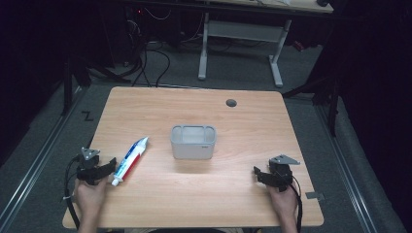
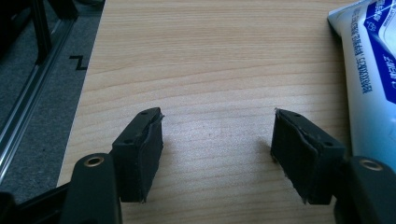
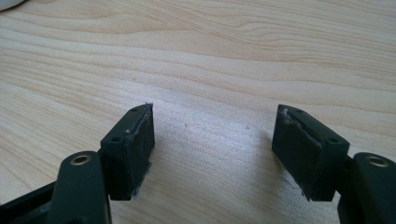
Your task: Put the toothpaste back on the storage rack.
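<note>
A toothpaste tube (image 1: 131, 160) lies flat on the wooden surface (image 1: 243, 204), its long axis running from 7 o'clock at the cap to 1 o'clock at the crimped end. The left tool (image 1: 106, 169) rests just beside the cap end, its jaws spread with bare wood between them; in the left tool's view the tube (image 2: 373, 70) sits toward 2 o'clock. A grey bin (image 1: 193, 141) stands at centre. The right tool (image 1: 260, 174) is well apart from the tube, jaws likewise spread and empty, so the left hand is likely nearer.
</note>
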